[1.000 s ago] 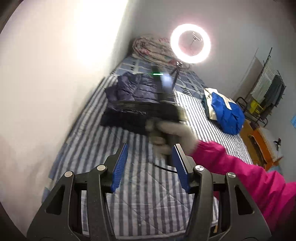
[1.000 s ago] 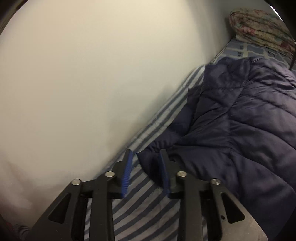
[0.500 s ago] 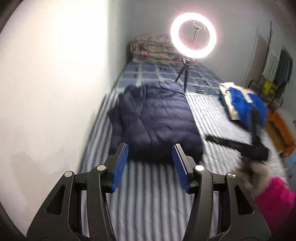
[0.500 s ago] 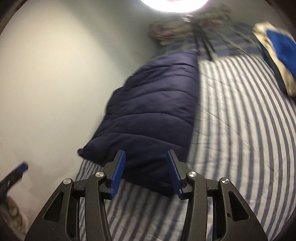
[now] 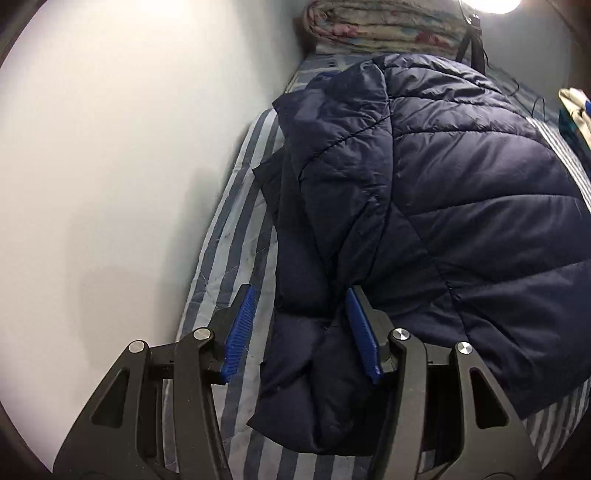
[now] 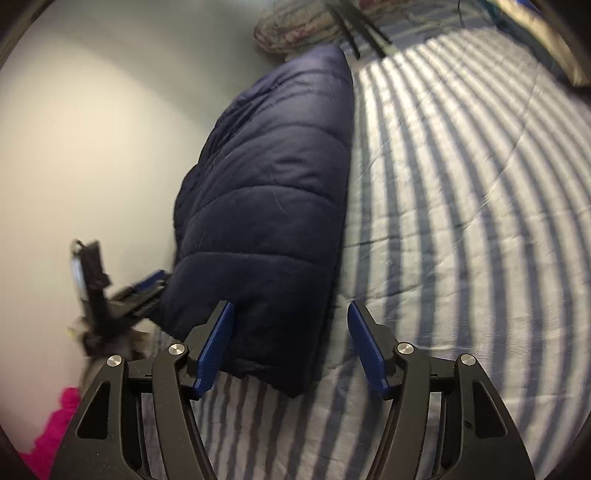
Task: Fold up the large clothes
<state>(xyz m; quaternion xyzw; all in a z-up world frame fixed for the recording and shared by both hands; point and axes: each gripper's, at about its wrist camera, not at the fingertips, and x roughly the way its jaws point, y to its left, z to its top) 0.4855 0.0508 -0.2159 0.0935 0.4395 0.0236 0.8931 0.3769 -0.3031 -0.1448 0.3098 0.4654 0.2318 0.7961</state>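
Observation:
A dark navy quilted puffer jacket [image 5: 443, 192] lies folded lengthwise on the striped bed, close to the wall. My left gripper [image 5: 301, 332] is open at the jacket's near left corner, where a sleeve or flap [image 5: 314, 387] lies between its jaws. In the right wrist view the jacket [image 6: 269, 192] is a long bundle. My right gripper [image 6: 291, 343] is open at its near right corner, the left pad against the fabric. The left gripper [image 6: 147, 291] shows blurred at the jacket's other near corner.
The blue-and-white striped bedspread [image 6: 461, 206] stretches to the right of the jacket. A white wall [image 5: 110, 166] runs along the bed's left side. A rolled floral quilt [image 5: 376, 26] and tripod legs [image 5: 476, 44] stand at the head. Other clothes [image 5: 574, 118] lie at the far right.
Both grippers have come down close to the jacket's near end, the left to its left corner, the right to its right corner. Both stay open.

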